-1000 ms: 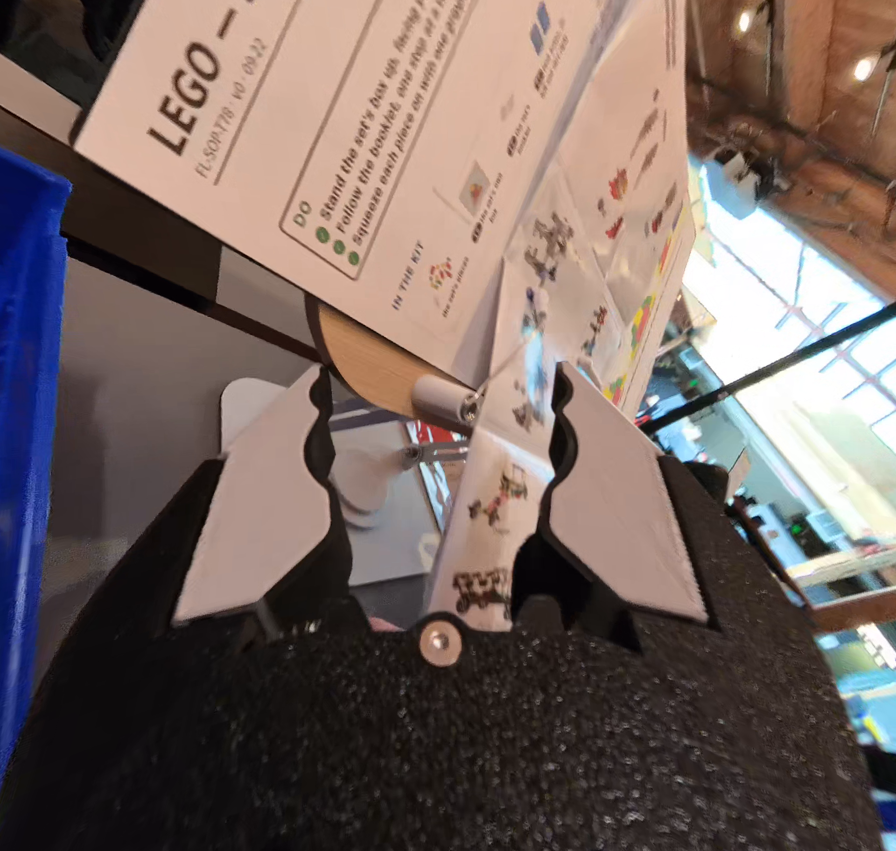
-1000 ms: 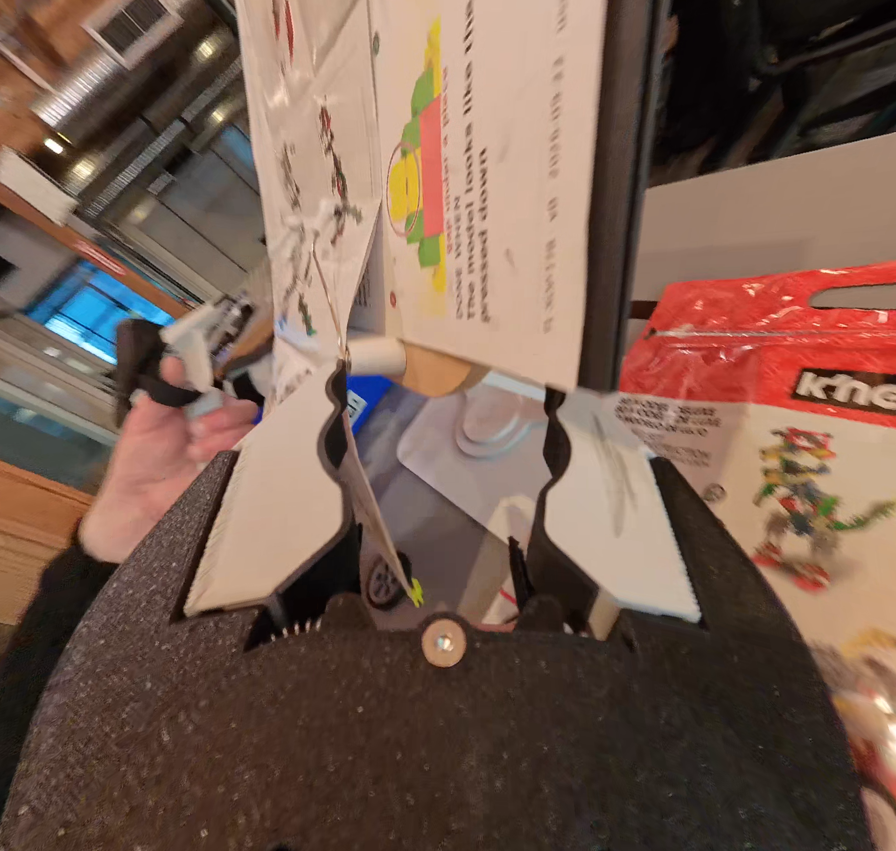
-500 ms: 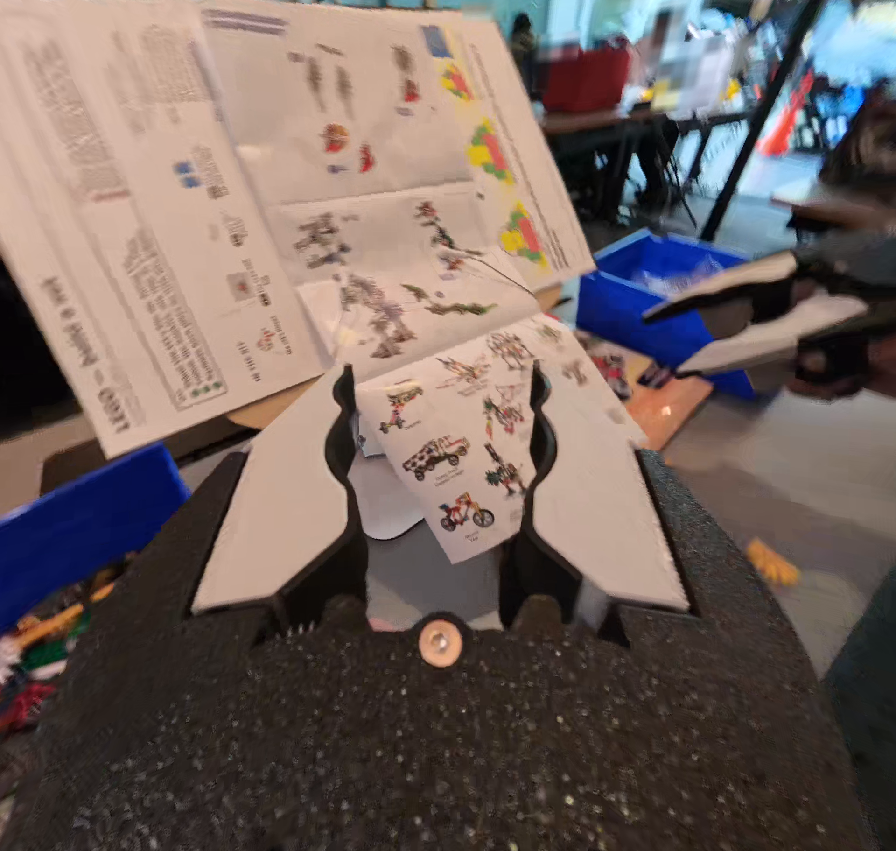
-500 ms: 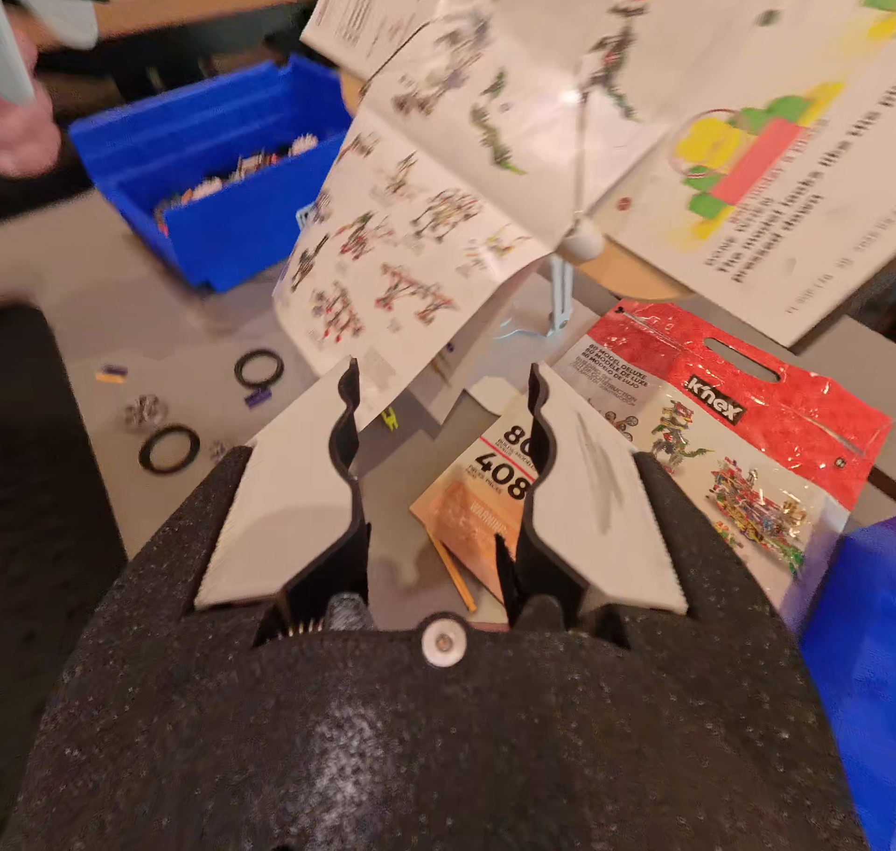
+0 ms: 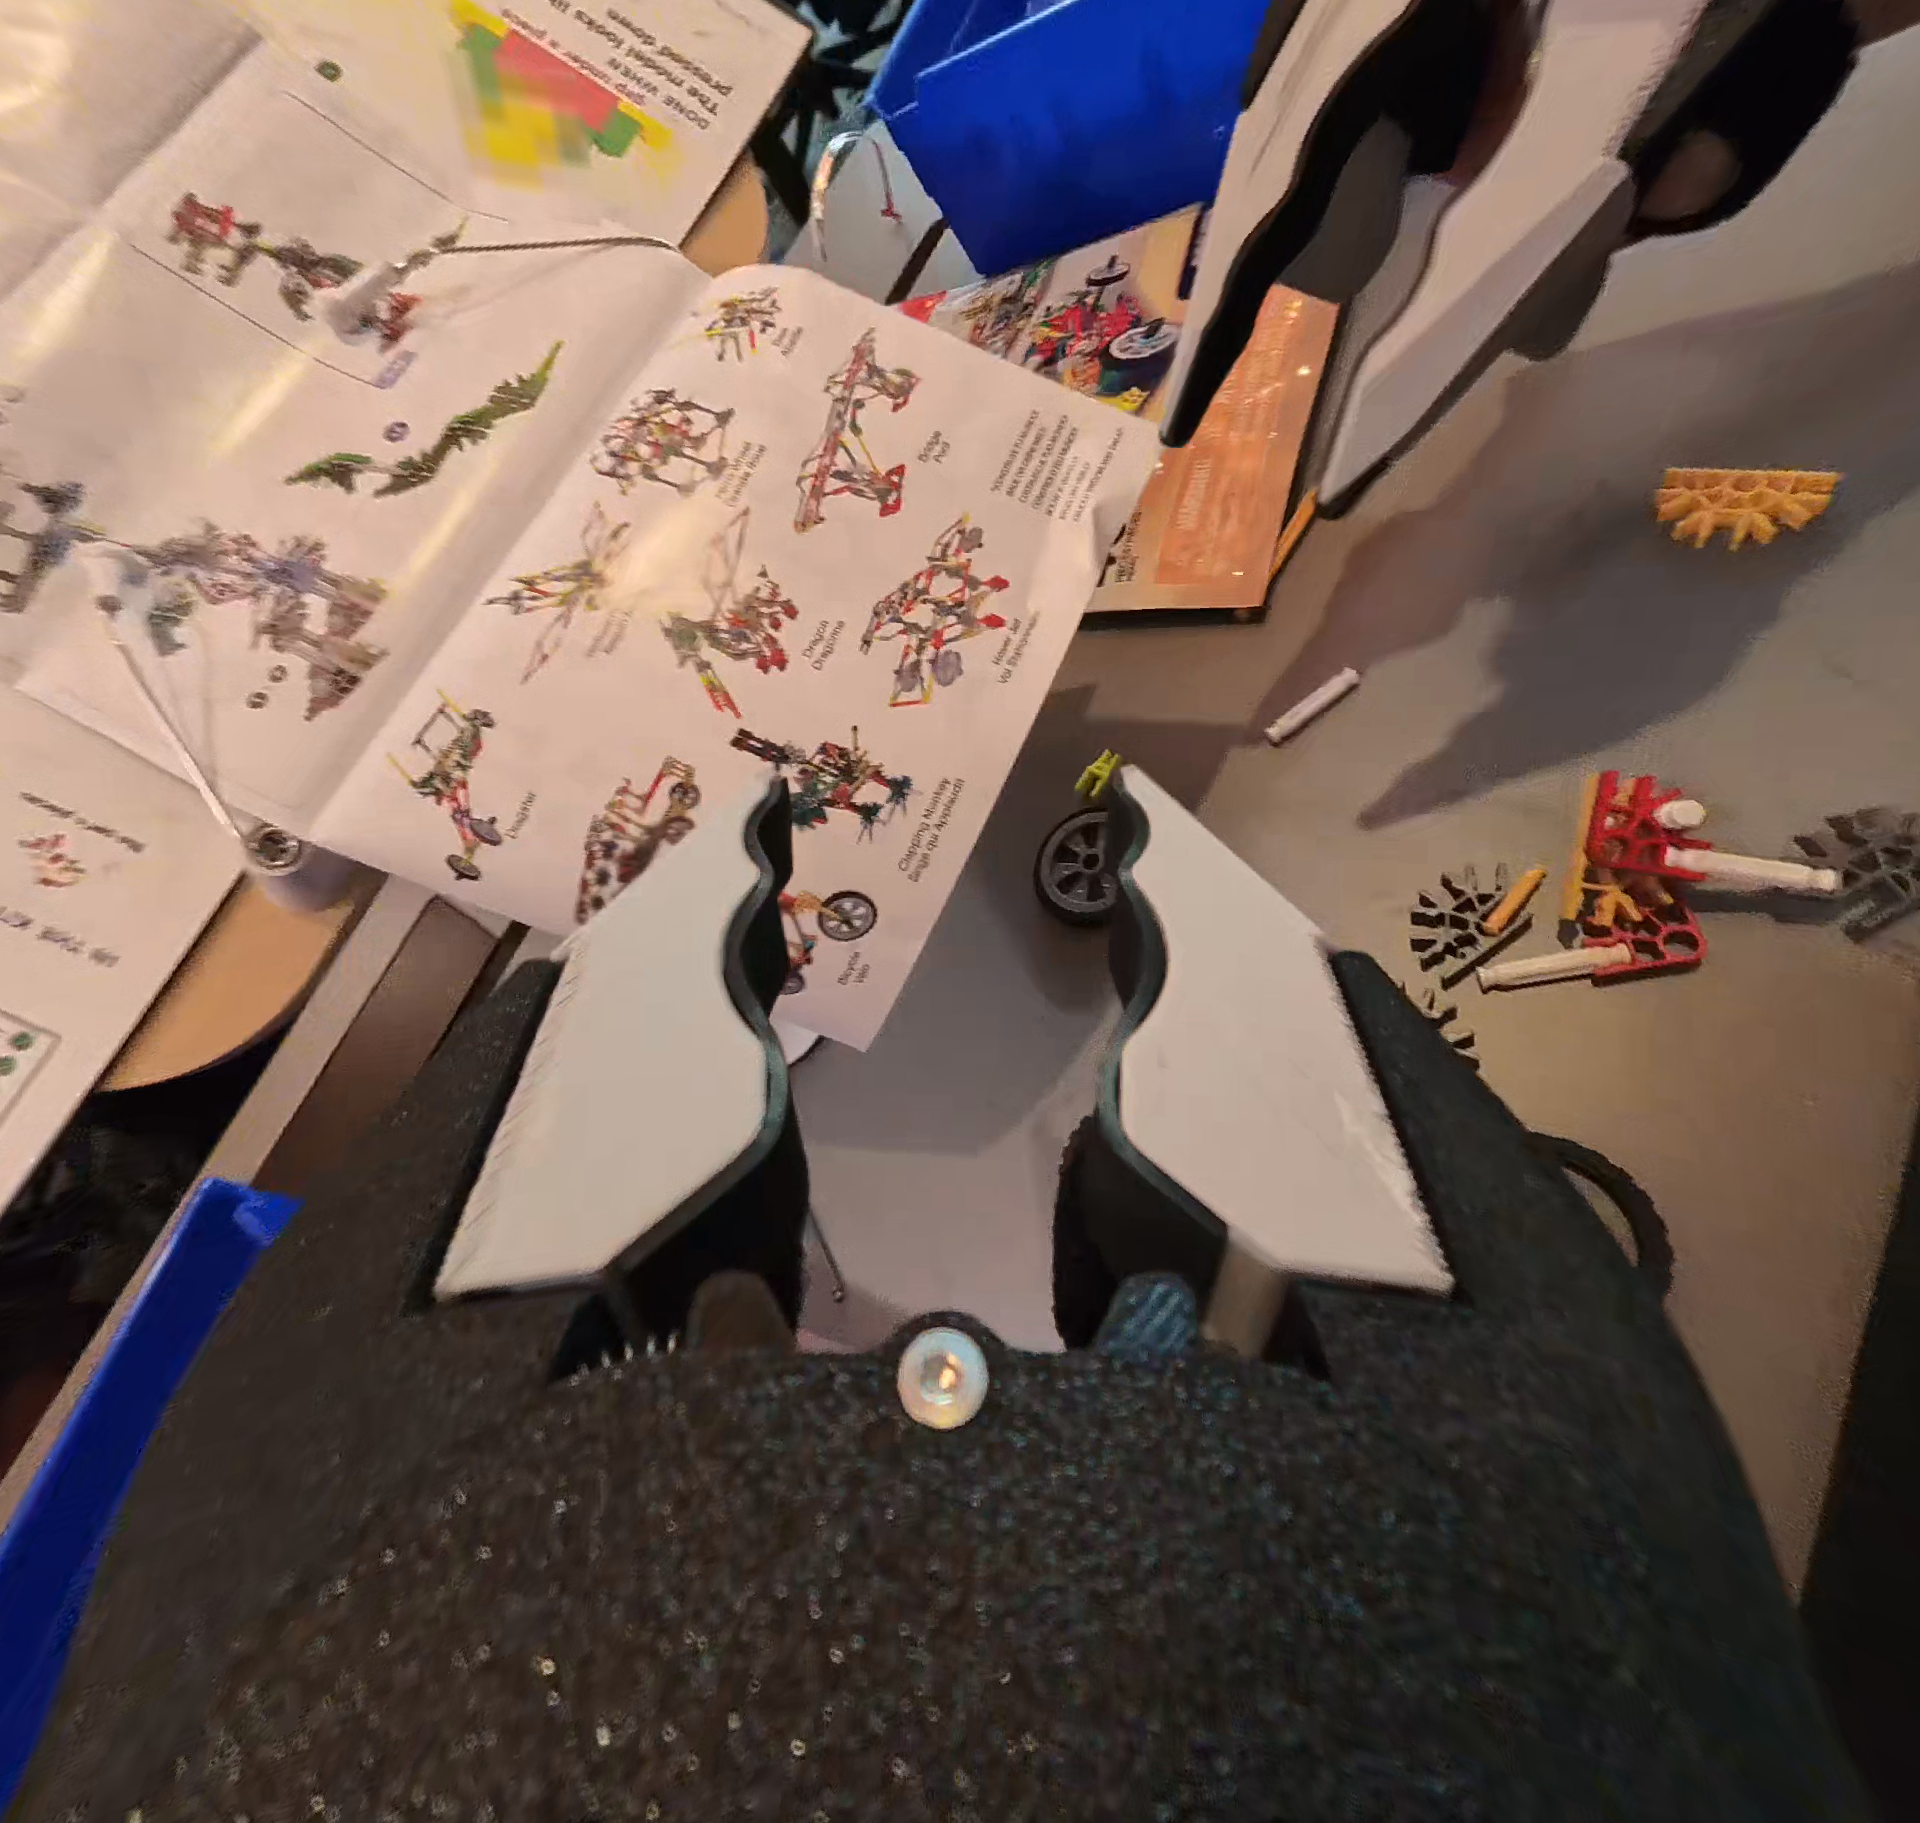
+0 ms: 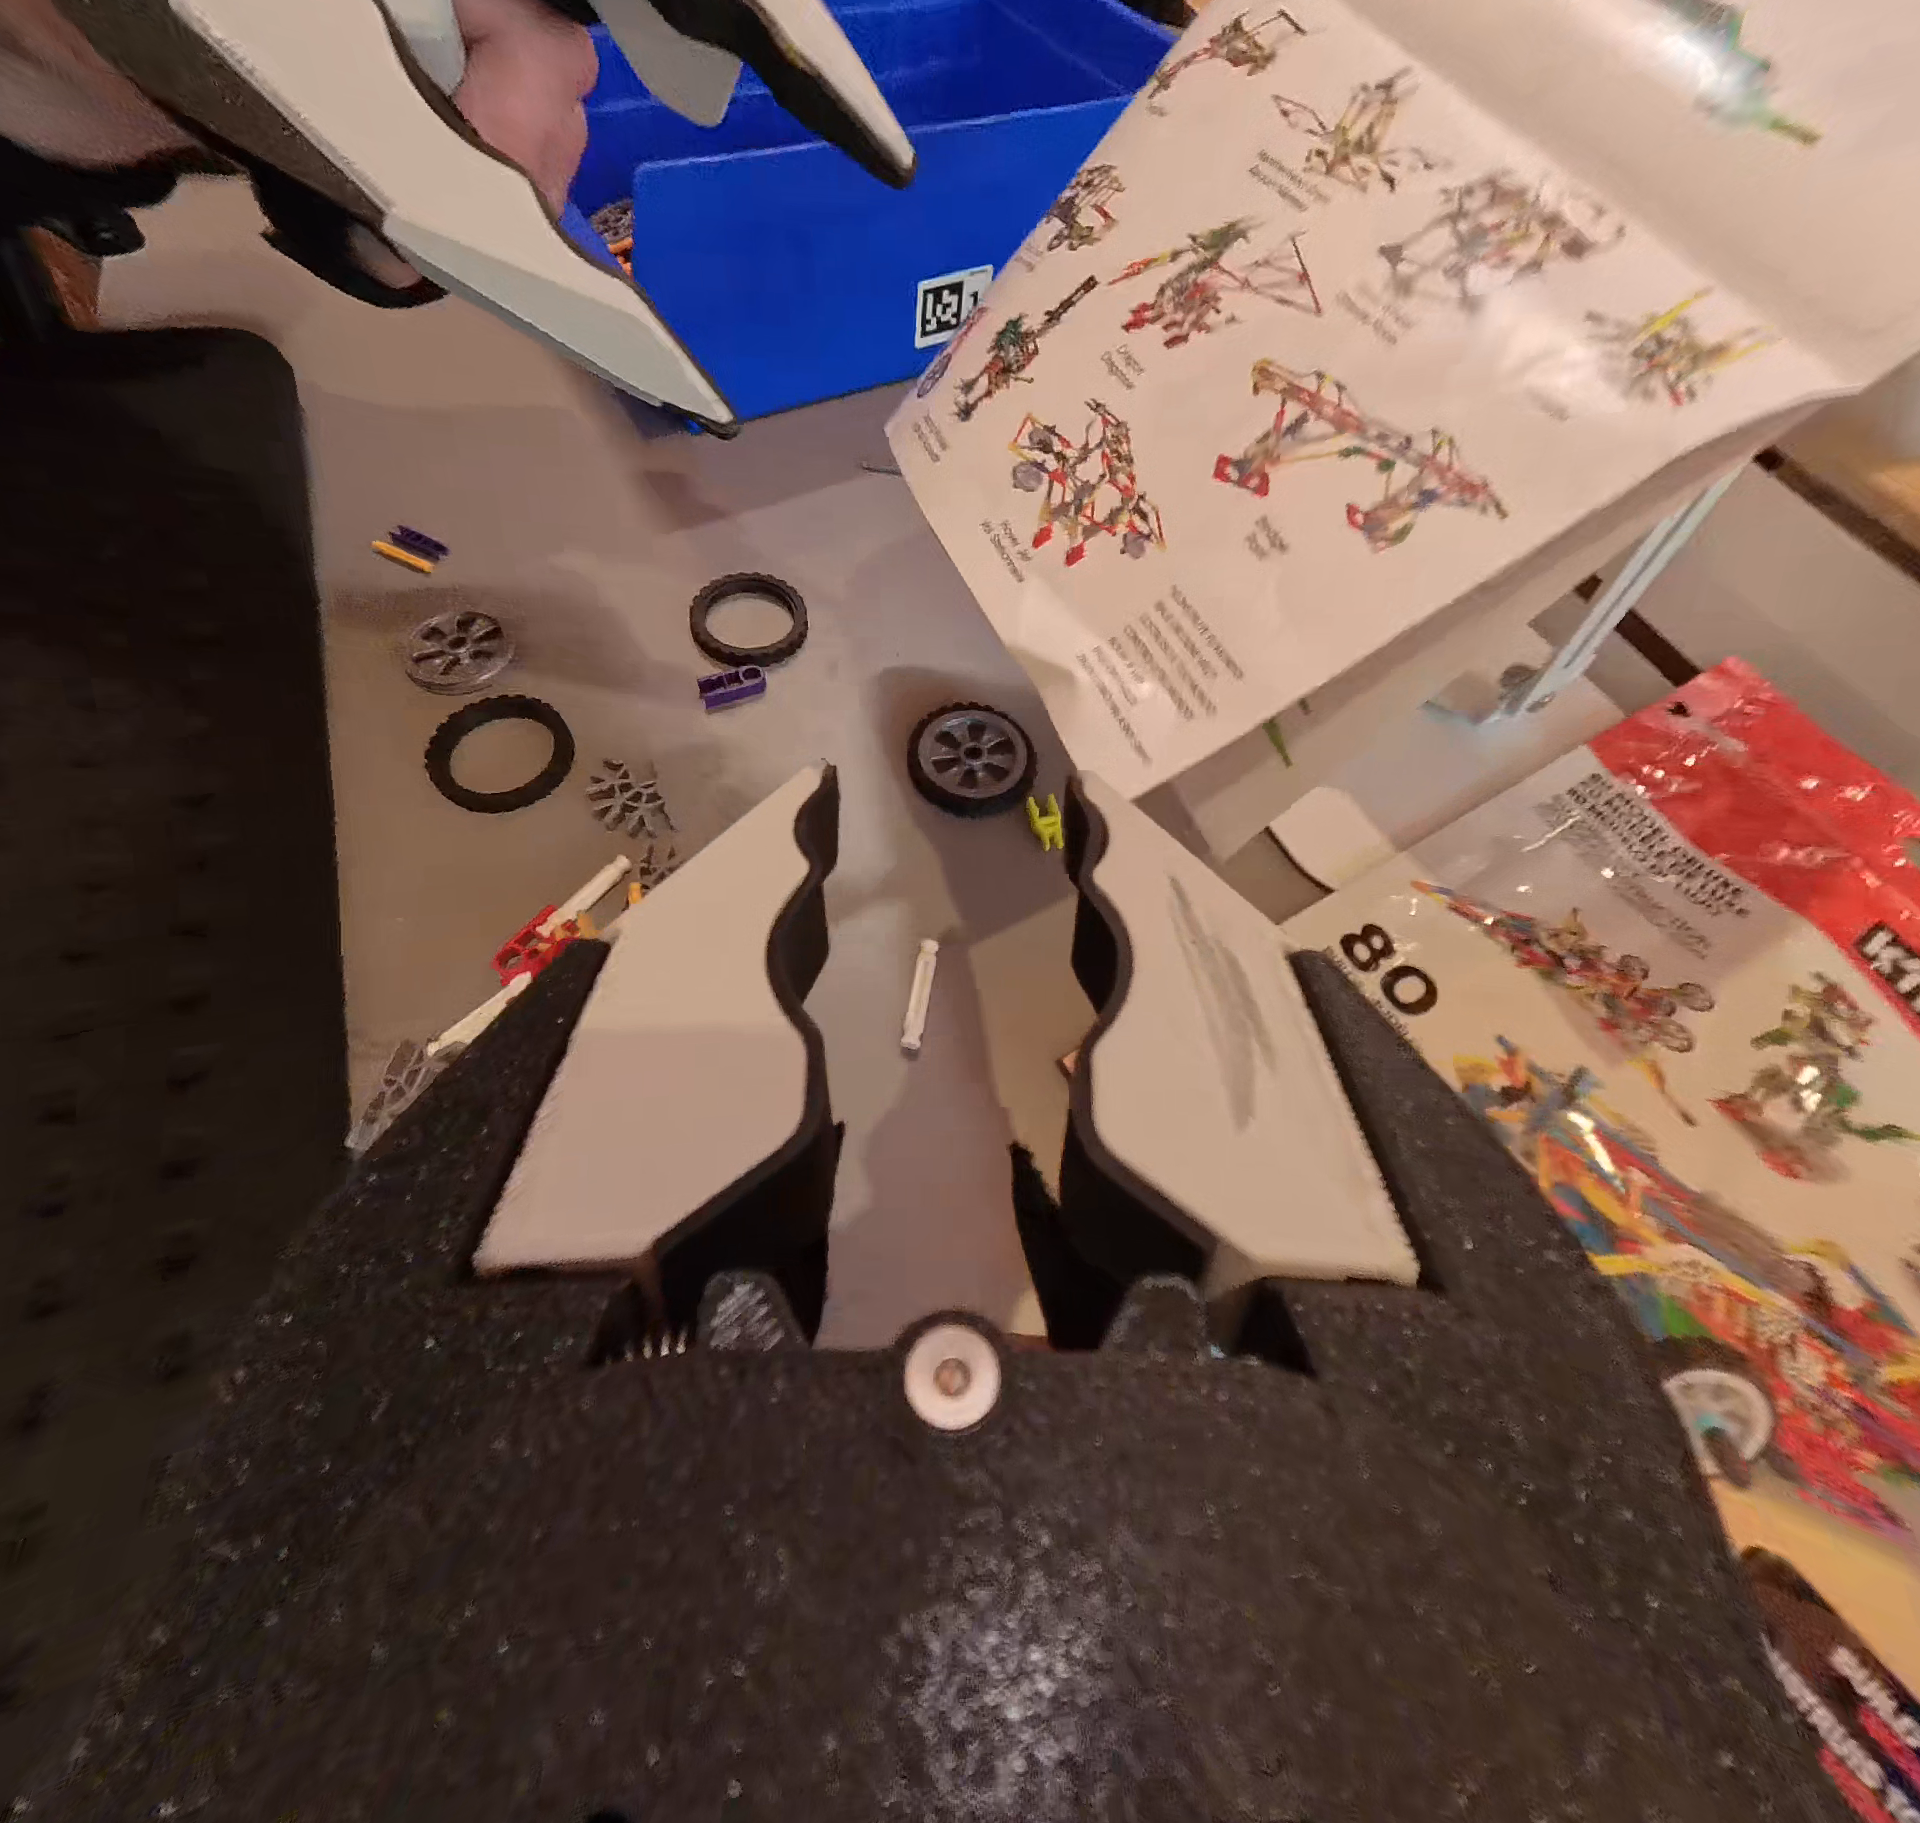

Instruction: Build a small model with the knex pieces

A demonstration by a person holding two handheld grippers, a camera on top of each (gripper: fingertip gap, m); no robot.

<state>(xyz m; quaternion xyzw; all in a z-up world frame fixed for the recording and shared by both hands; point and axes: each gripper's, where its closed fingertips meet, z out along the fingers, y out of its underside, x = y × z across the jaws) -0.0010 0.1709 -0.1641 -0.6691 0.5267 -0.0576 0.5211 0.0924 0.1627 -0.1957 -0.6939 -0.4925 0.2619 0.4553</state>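
Left gripper (image 5: 940, 797): we see its two fingers apart, with nothing between them; it hangs above the grey table (image 5: 1558, 1098), and the lower corner of the open booklet (image 5: 727, 578) lies just beside its left finger

Right gripper (image 6: 945, 786): we see its fingers apart too and holding nothing; a small white rod (image 6: 918, 994) lies on the table in the gap between them

Wheel (image 6: 970, 757): a grey wheel with a black tyre lies flat on the table just past the right gripper's tips, and a small yellow-green piece (image 6: 1044, 821) lies beside it, near the right finger; in the left wrist view the same wheel (image 5: 1075, 869) is partly hidden behind the left gripper's right finger

Loose parts: we see two black tyre rings (image 6: 499, 753), a grey hub (image 6: 457, 649) and a purple piece (image 6: 730, 686) lying apart on the table, to the left of the wheel

Blue bin (image 6: 831, 215): it stands at the far side of the table, behind the loose parts

Red bag (image 6: 1714, 942): a printed bag of building pieces lies to the right, under the edge of the booklet

Red piece (image 5: 1636, 890): it lies with white rods on the table, well to the right of the left gripper
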